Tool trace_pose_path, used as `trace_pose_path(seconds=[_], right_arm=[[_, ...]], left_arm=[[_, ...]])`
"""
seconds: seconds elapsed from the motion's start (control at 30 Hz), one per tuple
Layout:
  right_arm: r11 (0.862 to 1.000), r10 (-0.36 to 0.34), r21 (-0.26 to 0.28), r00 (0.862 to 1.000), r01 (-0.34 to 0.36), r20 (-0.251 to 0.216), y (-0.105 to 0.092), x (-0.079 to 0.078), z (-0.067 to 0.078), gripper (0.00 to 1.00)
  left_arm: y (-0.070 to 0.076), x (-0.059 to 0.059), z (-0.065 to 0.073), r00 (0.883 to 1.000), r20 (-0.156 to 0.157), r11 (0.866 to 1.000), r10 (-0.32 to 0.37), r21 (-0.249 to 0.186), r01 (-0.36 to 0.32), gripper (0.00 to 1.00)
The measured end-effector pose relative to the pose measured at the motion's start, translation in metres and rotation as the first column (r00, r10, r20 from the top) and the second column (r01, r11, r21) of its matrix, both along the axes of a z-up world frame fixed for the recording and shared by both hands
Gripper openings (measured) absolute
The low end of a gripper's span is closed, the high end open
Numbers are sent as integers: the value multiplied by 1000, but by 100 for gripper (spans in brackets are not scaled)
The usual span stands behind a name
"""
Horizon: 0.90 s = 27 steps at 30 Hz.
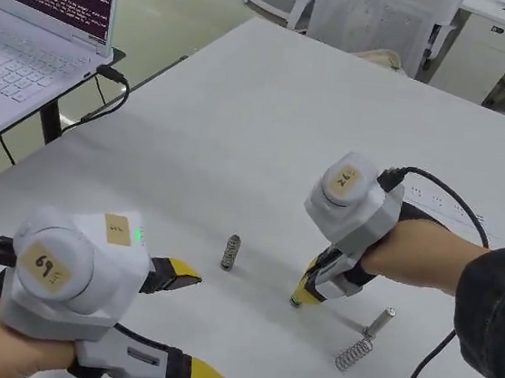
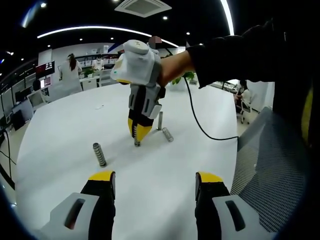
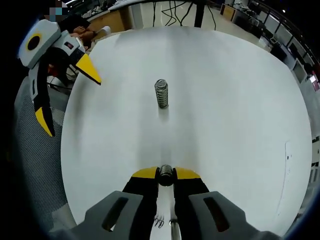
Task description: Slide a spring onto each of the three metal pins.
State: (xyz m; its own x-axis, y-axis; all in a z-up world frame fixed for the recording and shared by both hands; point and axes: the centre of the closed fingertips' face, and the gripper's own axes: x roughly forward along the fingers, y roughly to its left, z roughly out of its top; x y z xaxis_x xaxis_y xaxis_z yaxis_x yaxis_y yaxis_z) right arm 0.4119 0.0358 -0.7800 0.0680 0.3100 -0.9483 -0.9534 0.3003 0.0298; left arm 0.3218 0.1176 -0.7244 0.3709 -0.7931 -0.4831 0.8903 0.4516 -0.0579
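My right gripper (image 1: 298, 296) points down at the white table (image 1: 268, 136) and is shut on a short pin with spring coils round it (image 3: 165, 176), whose foot (image 2: 136, 142) touches the tabletop. Left of it, a second pin wearing a spring (image 1: 231, 251) stands upright and free (image 3: 161, 93) (image 2: 99, 154). Right of the right gripper are a bare metal pin (image 1: 379, 322) (image 2: 160, 120) and a loose spring (image 1: 353, 353) (image 2: 167, 134) lying beside it. My left gripper (image 1: 196, 327) (image 2: 155, 182) hovers at the near left, open and holding nothing; its yellow tips also appear in the right gripper view (image 3: 67, 97).
An open laptop (image 1: 34, 27) sits on a stand at the far left with a black cable (image 1: 107, 100) hanging off it. The right gripper's cable (image 1: 435, 347) runs along the table at the right. Office chairs (image 1: 363, 19) stand beyond the far edge.
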Motion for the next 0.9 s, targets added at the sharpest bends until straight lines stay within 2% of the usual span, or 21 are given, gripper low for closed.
trace_pose_path(seconds=[0.6,0.9], right_arm=[[1000,-18,25,1000,18,24,-7,1,5,19],[997,-49,54,997,47,51,-13,2,19,22]], left_arm=[[-5,-2,-1,1000,-6,1000,-14,2,14,60],[-12,-4,-1,999,-7,999,-32,3,32,60]])
